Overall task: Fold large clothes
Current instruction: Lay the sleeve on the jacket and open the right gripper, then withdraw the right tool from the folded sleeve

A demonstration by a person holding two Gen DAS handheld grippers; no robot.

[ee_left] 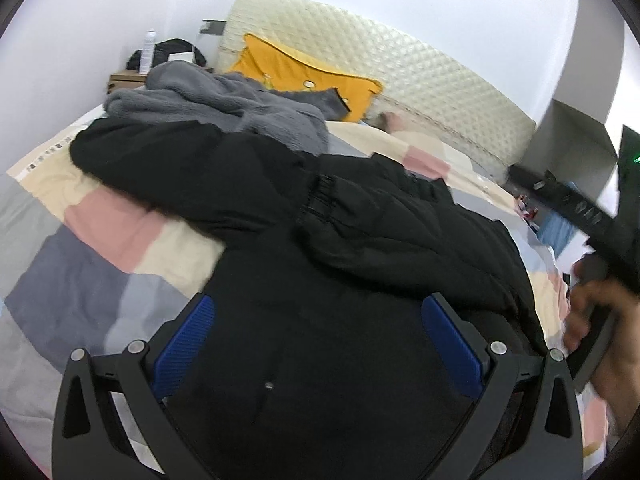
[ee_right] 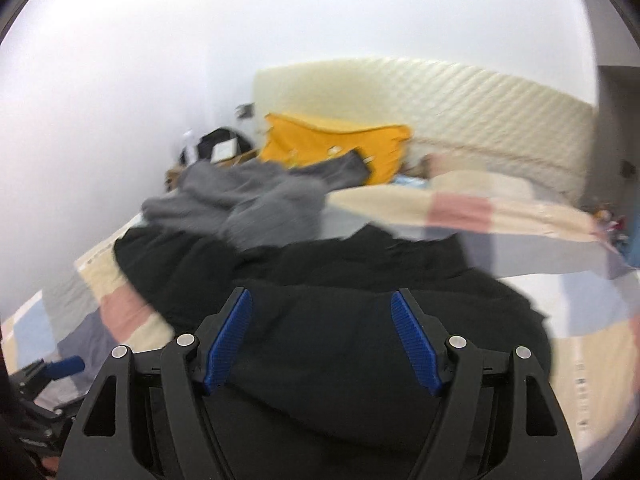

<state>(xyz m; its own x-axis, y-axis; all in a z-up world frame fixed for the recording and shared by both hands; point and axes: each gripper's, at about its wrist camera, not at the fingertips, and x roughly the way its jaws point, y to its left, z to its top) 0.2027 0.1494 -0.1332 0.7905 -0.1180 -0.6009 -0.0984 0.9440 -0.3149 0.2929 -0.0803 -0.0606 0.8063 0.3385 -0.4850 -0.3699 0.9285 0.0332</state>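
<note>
A large black jacket (ee_left: 360, 220) lies spread on the patchwork bedcover (ee_left: 100, 240), one sleeve with an elastic cuff (ee_left: 320, 196) folded across its body. My left gripper (ee_left: 320, 300) hovers over the jacket's near part, jaws wide open with only fabric beneath them. In the right wrist view, my right gripper (ee_right: 322, 293) stands open above the same jacket (ee_right: 320, 272), nothing pinched between its blue pads (ee_right: 228, 344). The right tool's black body (ee_left: 580, 212) and the hand holding it (ee_left: 600, 320) show at the right edge of the left wrist view.
A grey fleece garment (ee_left: 208, 100) is heaped behind the jacket, with a yellow garment (ee_left: 304, 68) against the cream quilted headboard (ee_left: 420, 80). A nightstand with a white bottle (ee_left: 148, 46) stands in the far left corner. Bare bedcover (ee_right: 560, 300) shows right of the jacket.
</note>
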